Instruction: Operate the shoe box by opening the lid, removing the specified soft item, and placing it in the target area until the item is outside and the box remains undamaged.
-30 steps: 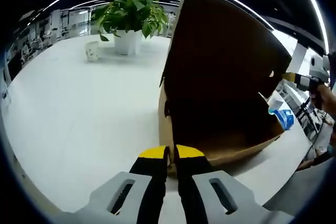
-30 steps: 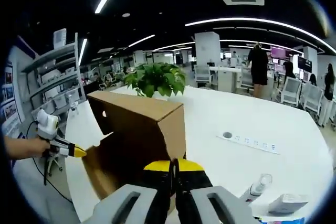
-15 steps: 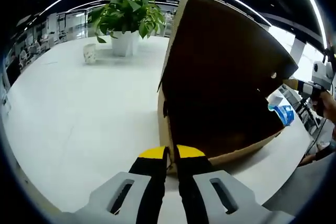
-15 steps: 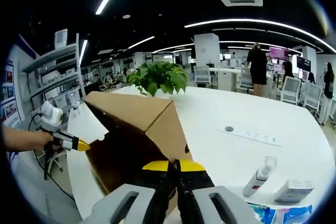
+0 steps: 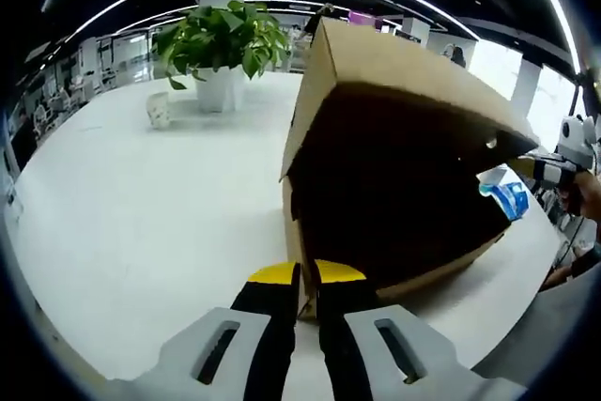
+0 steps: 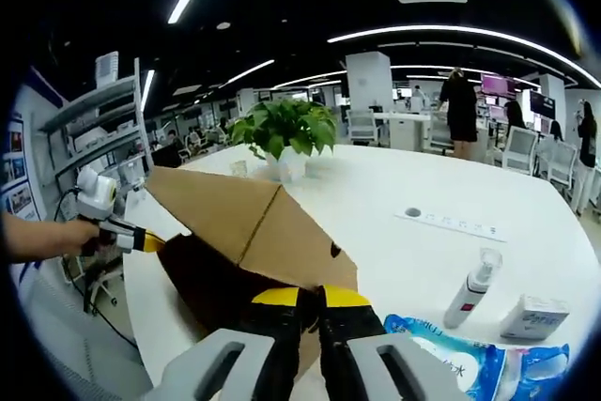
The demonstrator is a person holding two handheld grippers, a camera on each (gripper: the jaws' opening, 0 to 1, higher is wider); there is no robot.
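Observation:
A brown cardboard shoe box stands on the white table with its lid raised at a slant over a dark inside; I cannot make out what is in it. My left gripper is shut on the box's near corner edge. Out at the lid's far right corner is my right gripper, held by a hand. In the right gripper view the lid slopes down toward me, and my right gripper is shut on its near edge. My left gripper touches the box's left end.
A potted plant and a small white cup stand at the table's far side. Right of the box lie a blue wipes pack, a spray bottle, a white tissue pack and a power strip. People stand far behind.
The lid has tipped from nearly upright down to a slant over the box. The right gripper has come lower with it, bringing the blue pack into its view.

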